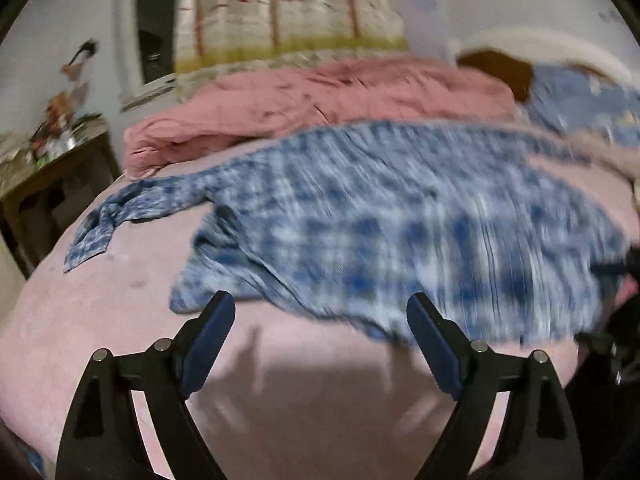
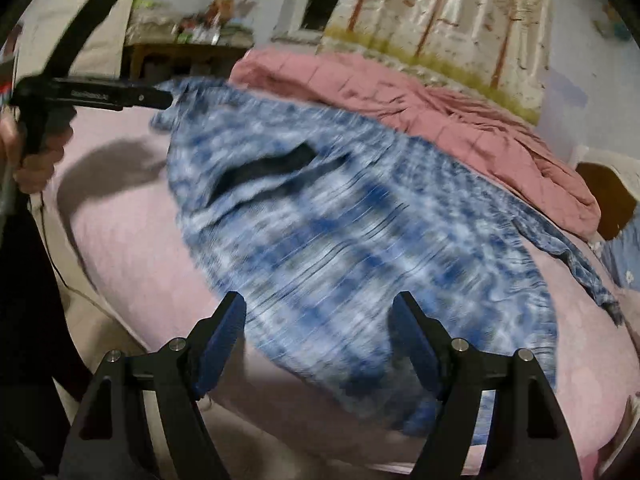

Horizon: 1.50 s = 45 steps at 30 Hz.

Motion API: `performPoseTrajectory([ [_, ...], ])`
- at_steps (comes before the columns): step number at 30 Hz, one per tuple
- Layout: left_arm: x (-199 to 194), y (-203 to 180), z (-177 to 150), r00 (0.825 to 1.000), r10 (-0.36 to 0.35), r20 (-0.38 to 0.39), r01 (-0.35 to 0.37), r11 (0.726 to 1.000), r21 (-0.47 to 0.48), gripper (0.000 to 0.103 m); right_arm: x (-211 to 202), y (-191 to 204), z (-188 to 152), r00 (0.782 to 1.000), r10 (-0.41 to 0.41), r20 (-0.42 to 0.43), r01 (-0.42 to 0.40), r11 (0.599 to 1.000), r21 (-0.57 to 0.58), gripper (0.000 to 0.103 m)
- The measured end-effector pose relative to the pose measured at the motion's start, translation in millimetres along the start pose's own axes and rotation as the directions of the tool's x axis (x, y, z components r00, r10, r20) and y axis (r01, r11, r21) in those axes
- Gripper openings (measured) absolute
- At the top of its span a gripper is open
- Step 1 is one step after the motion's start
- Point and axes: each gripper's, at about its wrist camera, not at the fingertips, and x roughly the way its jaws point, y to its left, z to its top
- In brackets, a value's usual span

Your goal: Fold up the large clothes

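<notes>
A blue-and-white tie-dye garment [image 1: 380,220] lies spread on a pink bed [image 1: 100,320], blurred by motion; one sleeve [image 1: 120,208] trails to the left. My left gripper [image 1: 320,316] is open just short of the garment's near edge and holds nothing. My right gripper [image 2: 320,316] is open over the garment's near hem [image 2: 360,280], empty. In the right wrist view the left gripper [image 2: 160,98] shows from the side at the garment's far corner; whether it touches the cloth is unclear.
A crumpled pink quilt [image 1: 320,100] lies along the far side of the bed. A cluttered wooden table [image 1: 52,160] stands at the left. A blue floral pillow [image 1: 580,100] and a brown headboard [image 1: 496,68] are at the right. A tree-print curtain [image 2: 440,12] hangs behind.
</notes>
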Motion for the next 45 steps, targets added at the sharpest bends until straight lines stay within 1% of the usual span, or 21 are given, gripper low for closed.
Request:
performPoseTrajectory([
  [2, 2, -10, -8, 0.999, -0.01, -0.03, 0.011, 0.999, 0.039, 0.087, 4, 5, -2, 1.0, -0.019, -0.015, 0.019, 1.0, -0.011, 0.078],
  [6, 11, -25, -24, 0.995, -0.009, -0.102, 0.02, 0.994, 0.111, 0.087, 6, -6, -2, 0.999, 0.019, -0.042, -0.017, 0.998, 0.056, 0.08],
  [9, 16, -32, -27, 0.992, 0.021, -0.123, -0.001, 0.987, 0.161, 0.087, 6, -7, -4, 0.998, -0.002, -0.064, 0.004, 0.999, 0.032, 0.083],
  [11, 19, -34, -24, 0.99, 0.028, -0.136, -0.003, 0.984, 0.177, 0.088, 6, -9, -6, 0.997, -0.053, -0.064, 0.054, 0.999, 0.003, 0.088],
  [14, 32, -42, -15, 0.991, 0.08, -0.108, -0.054, 0.974, 0.22, 0.088, 10, -19, -4, 0.995, -0.072, -0.071, 0.076, 0.995, 0.058, 0.09],
  [15, 39, -44, -12, 0.991, 0.094, -0.095, -0.07, 0.971, 0.229, 0.088, 10, -22, -2, 0.993, -0.094, -0.065, 0.098, 0.993, 0.065, 0.09],
  [16, 45, -45, -8, 0.991, 0.114, -0.073, -0.094, 0.968, 0.231, 0.086, 9, -22, 0, 0.986, -0.155, -0.052, 0.158, 0.986, 0.052, 0.089],
  [17, 48, -45, -4, 0.99, 0.131, -0.047, -0.117, 0.966, 0.231, 0.074, 9, -22, 1, 0.965, -0.262, -0.031, 0.263, 0.965, 0.022, 0.088],
  [19, 53, -43, 1, 0.984, 0.176, -0.019, -0.166, 0.955, 0.246, 0.054, 15, -32, 0, 0.916, -0.4, -0.031, 0.4, 0.917, 0.003, 0.075],
  [21, 57, -35, 4, 0.985, 0.173, -0.014, -0.165, 0.96, 0.224, 0.048, 19, -49, -3, 0.938, -0.339, -0.071, 0.342, 0.938, 0.045, 0.068],
  [22, 58, -30, 5, 0.985, 0.169, -0.018, -0.162, 0.965, 0.207, 0.039, 19, -57, -5, 0.954, -0.29, -0.081, 0.295, 0.952, 0.074, 0.063],
  [23, 57, -27, 7, 0.986, 0.166, -0.017, -0.16, 0.968, 0.191, 0.02, 17, -63, -7, 0.962, -0.262, -0.08, 0.269, 0.959, 0.094, 0.058],
  [24, 55, -25, 6, 0.986, 0.167, -0.012, -0.162, 0.969, 0.184, 0.003, 14, -65, -8, 0.963, -0.257, -0.074, 0.264, 0.959, 0.1, 0.043],
  [25, 53, -25, 6, 0.987, 0.158, -0.017, -0.152, 0.971, 0.185, 0.002, 10, -67, -9, 0.963, -0.259, -0.066, 0.265, 0.958, 0.108, 0.023],
  [27, 39, -29, 5, 0.99, 0.14, -0.003, -0.137, 0.973, 0.188, 0.002, 6, -73, -11, 0.96, -0.274, -0.065, 0.281, 0.949, 0.144, 0.009],
  [28, 25, -32, 5, 0.989, 0.146, 0.036, -0.15, 0.973, 0.176, 0.002, 2, -76, -12, 0.957, -0.287, -0.054, 0.292, 0.941, 0.173, 0.006],
  [32, -36, -35, 8, 0.982, 0.129, 0.138, -0.142, 0.985, 0.094, 0.002, -37, -87, -7, 0.951, -0.305, 0.05, 0.286, 0.929, 0.234, 0.005],
  [35, -70, -38, 23, 0.978, 0.118, 0.171, -0.135, 0.987, 0.091, 0.002, -65, -90, 2, 0.94, -0.324, 0.11, 0.291, 0.926, 0.24, 0.005],
  [38, -85, -35, 47, 0.98, 0.098, 0.172, -0.111, 0.991, 0.069, 0.002, -88, -101, 23, 0.93, -0.329, 0.164, 0.284, 0.927, 0.245, 0.005],
  [42, -57, -24, 85, 0.98, 0.139, 0.142, -0.144, 0.989, 0.031, 0.002, -85, -128, 67, 0.921, -0.349, 0.176, 0.295, 0.916, 0.27, 0.005],
  [45, -6, -3, 112, 0.991, 0.121, 0.064, -0.12, 0.992, -0.026, 0.002, -41, -163, 103, 0.948, -0.292, 0.125, 0.243, 0.92, 0.309, 0.005],
])
